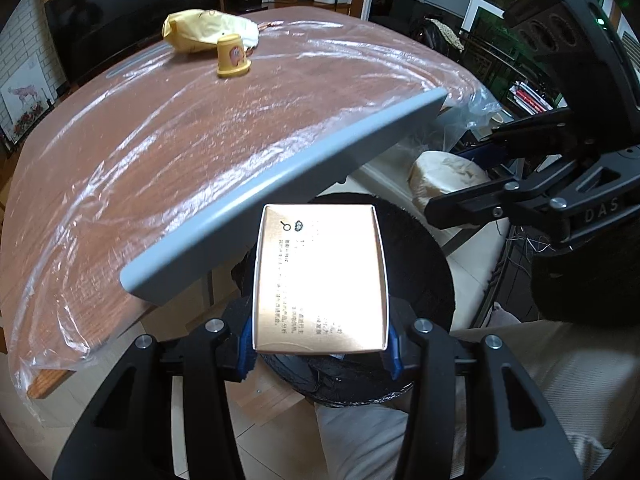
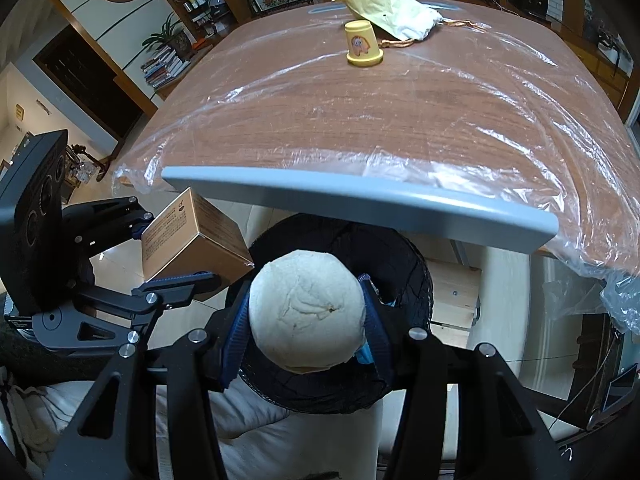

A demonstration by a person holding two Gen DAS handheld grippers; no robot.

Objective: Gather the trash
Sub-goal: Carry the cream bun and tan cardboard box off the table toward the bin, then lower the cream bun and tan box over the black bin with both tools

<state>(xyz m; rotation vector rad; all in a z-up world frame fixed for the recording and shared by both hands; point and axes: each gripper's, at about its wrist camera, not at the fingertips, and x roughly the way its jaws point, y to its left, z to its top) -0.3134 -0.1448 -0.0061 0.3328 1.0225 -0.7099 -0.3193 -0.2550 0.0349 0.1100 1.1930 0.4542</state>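
L gripper (image 1: 320, 344) clamps gold box (image 1: 320, 276), R gripper (image 2: 304, 320) clamps white bun (image 2: 306, 312), both over black bin (image 2: 416, 264); contents unclear.

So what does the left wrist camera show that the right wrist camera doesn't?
Only the left wrist view shows the printed top of the gold box in the left gripper. Only the right wrist view shows the full round bun in the right gripper. Both show the black bin, the table's grey edge, the yellow cup and the yellow bag.
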